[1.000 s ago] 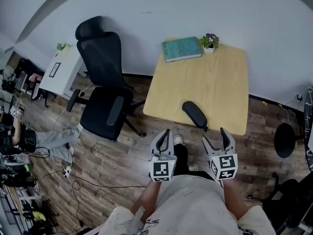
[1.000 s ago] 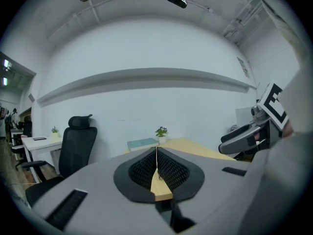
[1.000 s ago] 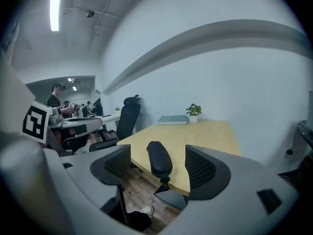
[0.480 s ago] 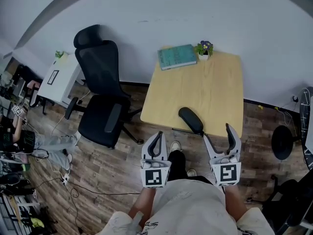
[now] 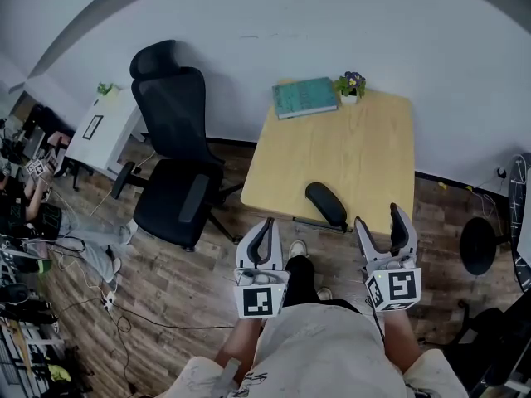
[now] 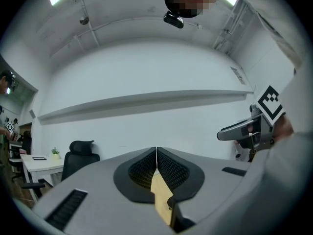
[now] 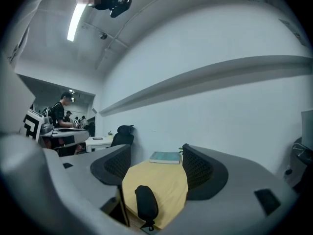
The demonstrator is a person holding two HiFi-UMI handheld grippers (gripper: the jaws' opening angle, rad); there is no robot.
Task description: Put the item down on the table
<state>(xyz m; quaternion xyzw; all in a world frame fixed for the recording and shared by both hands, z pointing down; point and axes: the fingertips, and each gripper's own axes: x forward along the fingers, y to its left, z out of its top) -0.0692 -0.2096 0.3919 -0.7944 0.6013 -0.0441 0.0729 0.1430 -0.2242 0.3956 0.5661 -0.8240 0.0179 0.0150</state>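
Two grippers were held low and close to the person's body, near the front edge of the table but touching nothing on it. The left gripper had its jaws pressed together with nothing caught between them. The right gripper had its jaws spread wide and empty, with the tabletop showing through the gap well beyond them. The item, a long black case, lay flat on the wood near the front edge, clear of both grippers and angled across the corner nearest the person. Judging by that, the task looked finished: the case rested on the table by its own weight, no jaw was on it, and nothing more seemed left except perhaps to bring the grippers to rest. The case appeared to be closed, with a small pull hanging at its near end, so whatever it held could not be seen. At the far edge, against the wall, a teal book lay flat, and just beside it stood a small pot holding a plant with purple flowers. A black office chair stood on the floor to the left, apart from the table.
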